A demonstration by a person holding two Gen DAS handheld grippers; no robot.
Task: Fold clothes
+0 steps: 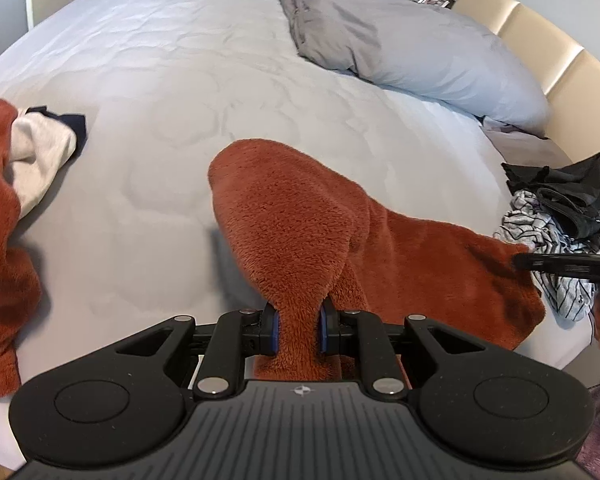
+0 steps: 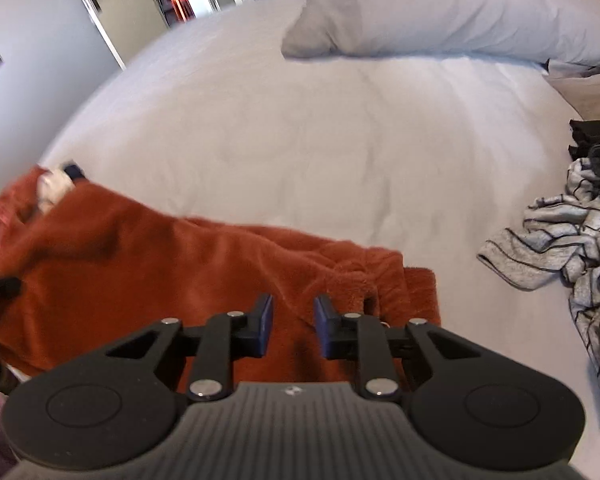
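The left tool [image 1: 298, 330] pinches a bunched rust fleece garment [image 1: 320, 216] over the bed [image 1: 180, 100]. The right tool [image 2: 293, 322] hovers spread above its edge (likely next: clamp there, then spread it flat).

A home bedroom — made bed [image 1: 172, 80], pillows [image 1: 412, 44], padded headboard [image 1: 540, 36]

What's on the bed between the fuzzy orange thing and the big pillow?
Nothing: in the left wrist view, only bare bedcover lies between the orange fleece and the pillow.
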